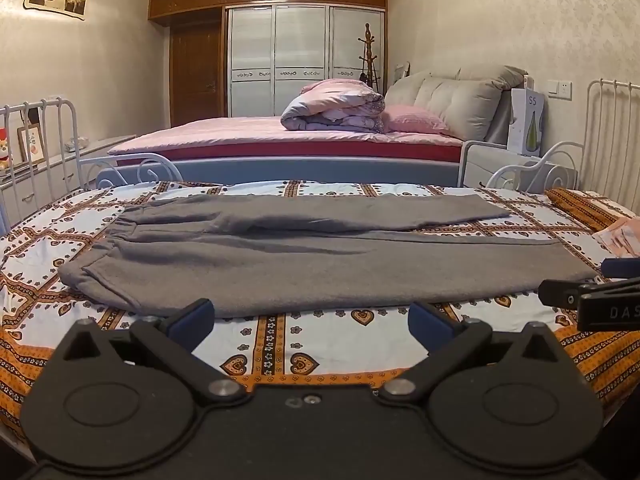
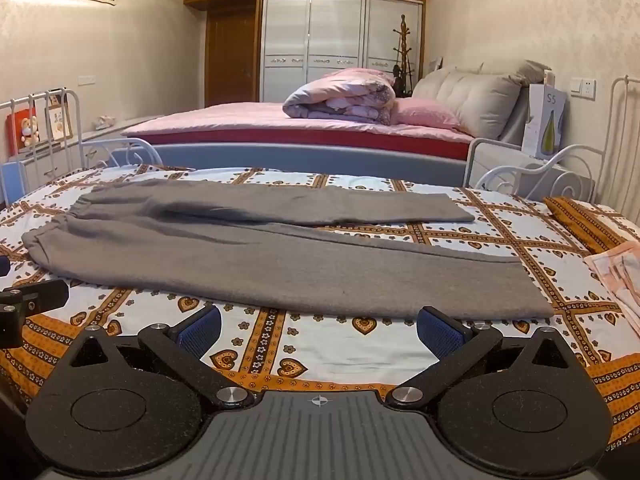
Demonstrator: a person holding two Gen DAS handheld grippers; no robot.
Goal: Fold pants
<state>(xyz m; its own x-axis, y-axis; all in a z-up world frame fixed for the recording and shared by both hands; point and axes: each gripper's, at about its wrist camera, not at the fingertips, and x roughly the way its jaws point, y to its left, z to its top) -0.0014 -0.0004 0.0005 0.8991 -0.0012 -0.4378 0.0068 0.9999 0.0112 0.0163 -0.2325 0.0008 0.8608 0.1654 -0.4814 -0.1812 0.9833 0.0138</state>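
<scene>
The left hand-held gripper [image 1: 311, 322] is hovering low over the near edge of the bed with its blue-padded fingers [image 1: 192, 322] spread wide and nothing between them. The right hand-held gripper [image 2: 319, 330] is doing the same a little further along the edge, jaws equally wide apart and empty.

Just ahead of both, the grey fleece sweatpants [image 1: 320, 264] are lying flat on the patterned orange-and-white bedsheet [image 1: 340, 344], not yet folded. Their long axis is running across the view, left to right, so both grippers are facing the side of the nearer leg rather than an end. The elastic waistband [image 2: 60, 224] is sitting to the left and the two leg hems to the right, with the legs splayed slightly apart toward the hems. By my judgement the left gripper is nearer the waistband and the right gripper nearer the near hem [image 2: 532, 300], which suits a leg-over-leg fold.

The left wrist view is catching the right gripper's finger at its right edge, close to the near hem; the right wrist view is showing the left gripper's finger at its left edge, and it is giving a fuller look at a pale pink folded cloth [image 2: 616, 280] lying on the sheet beyond the hems.
</scene>
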